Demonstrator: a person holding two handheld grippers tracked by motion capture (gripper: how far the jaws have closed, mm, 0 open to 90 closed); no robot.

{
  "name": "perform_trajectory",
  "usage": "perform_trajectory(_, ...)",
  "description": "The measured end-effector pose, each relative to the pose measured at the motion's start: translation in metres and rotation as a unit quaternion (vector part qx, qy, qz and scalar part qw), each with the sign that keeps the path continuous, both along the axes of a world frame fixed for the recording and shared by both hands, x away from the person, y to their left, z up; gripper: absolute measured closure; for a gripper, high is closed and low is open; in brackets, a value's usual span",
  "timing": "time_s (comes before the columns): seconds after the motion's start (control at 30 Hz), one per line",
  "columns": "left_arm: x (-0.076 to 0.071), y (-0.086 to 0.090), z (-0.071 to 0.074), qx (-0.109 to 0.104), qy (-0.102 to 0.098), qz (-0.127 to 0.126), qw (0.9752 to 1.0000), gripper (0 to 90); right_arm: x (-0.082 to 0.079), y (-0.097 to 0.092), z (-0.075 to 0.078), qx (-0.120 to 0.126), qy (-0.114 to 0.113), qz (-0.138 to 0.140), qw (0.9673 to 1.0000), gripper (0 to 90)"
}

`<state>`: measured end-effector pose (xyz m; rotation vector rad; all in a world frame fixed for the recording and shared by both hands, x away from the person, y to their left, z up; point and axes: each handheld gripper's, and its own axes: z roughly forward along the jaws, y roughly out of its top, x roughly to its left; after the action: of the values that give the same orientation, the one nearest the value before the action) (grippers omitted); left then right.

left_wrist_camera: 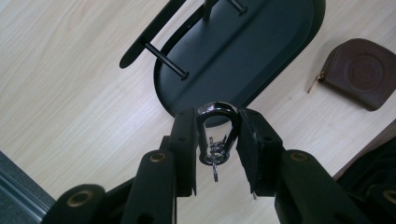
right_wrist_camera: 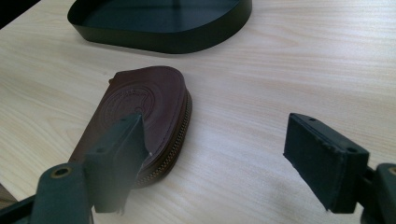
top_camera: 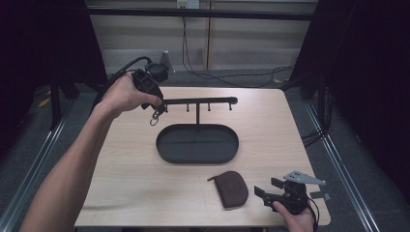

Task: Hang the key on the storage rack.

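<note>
The left gripper (left_wrist_camera: 218,133) holds a shiny metal clip (left_wrist_camera: 216,135) between its jaws, which are closed on its two sides so the rounded top of the clip stands up just past the jaw tips and a small ring hangs below them. Held this way, the loop is free to be slipped over something, and the nearest target looks to be the pegs of the black stand (top_camera: 197,103), whose bar lies just beyond the jaws, above its oval tray (top_camera: 167,145). In the high view the left gripper (top_camera: 155,112) is level with the near end of that bar, the clip (top_camera: 154,117) dangling under it. The right gripper (right_wrist_camera: 224,140) rests low over the table (right_wrist_camera: 289,70), its jaws wide apart and holding nothing; a brown leather pouch (right_wrist_camera: 140,107) lies flat just beyond its left jaw, probably waiting its turn.
</note>
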<state>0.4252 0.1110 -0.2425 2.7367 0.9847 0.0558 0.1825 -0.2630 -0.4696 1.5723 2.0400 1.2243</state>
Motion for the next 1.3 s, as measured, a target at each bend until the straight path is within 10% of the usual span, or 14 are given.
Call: perform_trajectory(1.3,0.046,-0.024,-0.021,-0.001,0.001,0.03,0.9995,68.3,0.0,-0.001,0.0,0.009,-0.001,0.006,0.9999,20.5)
